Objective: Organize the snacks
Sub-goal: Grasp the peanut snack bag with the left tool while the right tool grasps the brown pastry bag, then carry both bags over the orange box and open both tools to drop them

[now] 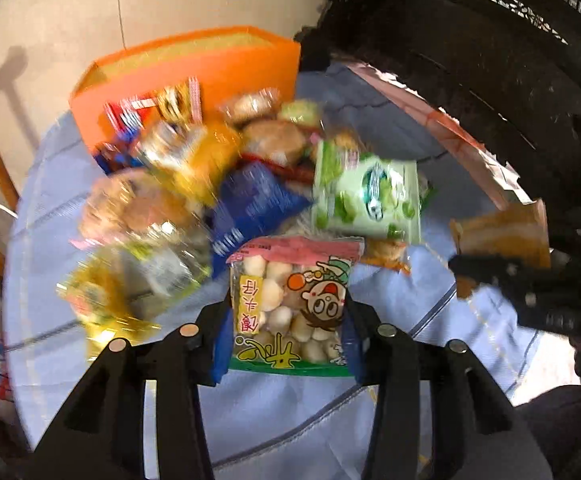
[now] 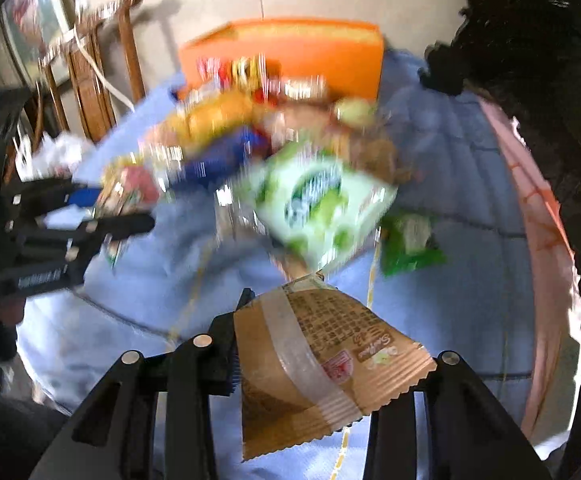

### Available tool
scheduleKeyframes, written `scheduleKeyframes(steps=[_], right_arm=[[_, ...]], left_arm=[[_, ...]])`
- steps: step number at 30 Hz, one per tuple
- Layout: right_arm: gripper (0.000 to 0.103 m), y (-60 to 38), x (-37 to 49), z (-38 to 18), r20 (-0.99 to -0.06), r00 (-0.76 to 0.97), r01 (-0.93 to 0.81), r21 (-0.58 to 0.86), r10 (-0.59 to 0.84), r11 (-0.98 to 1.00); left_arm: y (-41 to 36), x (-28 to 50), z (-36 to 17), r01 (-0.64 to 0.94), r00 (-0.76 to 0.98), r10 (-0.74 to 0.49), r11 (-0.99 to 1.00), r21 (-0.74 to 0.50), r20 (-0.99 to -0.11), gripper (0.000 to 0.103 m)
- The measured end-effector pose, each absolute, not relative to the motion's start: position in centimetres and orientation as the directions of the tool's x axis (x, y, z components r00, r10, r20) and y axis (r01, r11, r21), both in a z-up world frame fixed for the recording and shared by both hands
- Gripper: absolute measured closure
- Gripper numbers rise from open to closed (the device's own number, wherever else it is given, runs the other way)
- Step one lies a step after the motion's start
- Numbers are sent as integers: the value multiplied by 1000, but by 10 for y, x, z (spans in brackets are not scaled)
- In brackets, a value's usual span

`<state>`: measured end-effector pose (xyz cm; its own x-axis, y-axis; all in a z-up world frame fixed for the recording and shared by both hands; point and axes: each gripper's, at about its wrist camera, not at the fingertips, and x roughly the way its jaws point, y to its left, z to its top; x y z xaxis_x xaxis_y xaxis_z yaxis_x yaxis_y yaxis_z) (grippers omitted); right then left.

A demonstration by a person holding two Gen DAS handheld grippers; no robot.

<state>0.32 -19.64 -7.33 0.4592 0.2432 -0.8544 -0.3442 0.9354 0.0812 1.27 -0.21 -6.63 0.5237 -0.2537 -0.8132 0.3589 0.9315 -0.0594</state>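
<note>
My left gripper is shut on a clear cartoon packet of small white puffs, held above the blue cloth. My right gripper is shut on a brown snack packet; that packet also shows in the left wrist view. A blurred pile of snack packets lies in the middle of the table, with a green and white packet at its right. An orange box stands behind the pile, with some packets at its front.
The round table is covered by a blue cloth with a pink edge. A small green packet lies apart at the right. Wooden chairs stand at the left by the wall. Dark carved furniture rises at the right.
</note>
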Motion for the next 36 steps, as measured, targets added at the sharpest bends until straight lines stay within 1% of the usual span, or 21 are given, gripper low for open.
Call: scheduleKeyframes(steps=[1, 3, 5, 6, 7, 9, 13, 17, 22, 23, 24, 25, 26, 27, 28, 30, 34, 36], right_arm=[[66, -198, 11, -62, -842, 479, -335, 85, 248, 938], [66, -203, 35, -36, -790, 563, -292, 88, 245, 952], [66, -205, 63, -19, -751, 606, -270, 115, 262, 956], [66, -204, 81, -5, -724, 639, -260, 116, 261, 959], [66, -200, 93, 3, -710, 657, -256, 107, 254, 961], [66, -194, 131, 19, -703, 678, -220, 82, 213, 972], [66, -185, 204, 38, -700, 671, -202, 146, 246, 968], [66, -168, 272, 43, -708, 665, -197, 144, 240, 970], [66, -142, 318, 31, -723, 651, -215, 115, 230, 970], [63, -138, 325, 27, -727, 643, -233, 116, 242, 966], [49, -133, 331, 25, -725, 639, -253, 117, 257, 960], [9, -128, 335, 23, -723, 644, -268, 92, 250, 959], [4, -123, 338, 23, -719, 660, -268, 47, 219, 962], [4, -120, 336, 24, -700, 688, -261, 4, 189, 965], [4, -120, 333, 27, -675, 718, -261, -34, 171, 965], [4, -121, 329, 31, -668, 725, -273, -52, 170, 961], [4, -135, 310, 32, -690, 698, -269, -4, 192, 963], [4, -139, 293, 27, -707, 681, -267, -1, 188, 964]], left_arm=[[-2, 14, -51, 350, 548, -248, 936, -50, -799, 60], [5, 22, -25, 322, 590, -241, 945, -48, -771, 60], [15, 38, 3, 268, 643, -218, 962, -51, -735, 60], [15, 48, 12, 246, 664, -197, 969, -38, -721, 60], [19, 64, 22, 199, 693, -144, 980, -6, -706, 60], [27, 96, 31, 127, 714, -83, 992, 13, -695, 60], [44, 173, 35, -1, 701, 13, 1000, 18, -713, 60], [56, 230, 36, -39, 698, 58, 998, 43, -714, 60], [66, 274, 30, -31, 698, 68, 997, 65, -712, 60], [66, 279, 27, -30, 701, 64, 998, 61, -710, 59], [68, 283, 25, -26, 706, 54, 998, 51, -706, 50], [69, 286, 23, -23, 714, 47, 999, 43, -699, 10], [69, 287, 22, -30, 718, 59, 998, 55, -693, 7], [68, 288, 20, -33, 735, 76, 996, 77, -673, 4], [66, 283, 16, -17, 748, 80, 995, 101, -659, 4], [61, 277, 6, 29, 750, 66, 991, 133, -658, 4], [57, 255, -11, 72, 725, 99, 973, 218, -682, 4], [57, 236, -20, 109, 724, 79, 968, 226, -686, 4]])
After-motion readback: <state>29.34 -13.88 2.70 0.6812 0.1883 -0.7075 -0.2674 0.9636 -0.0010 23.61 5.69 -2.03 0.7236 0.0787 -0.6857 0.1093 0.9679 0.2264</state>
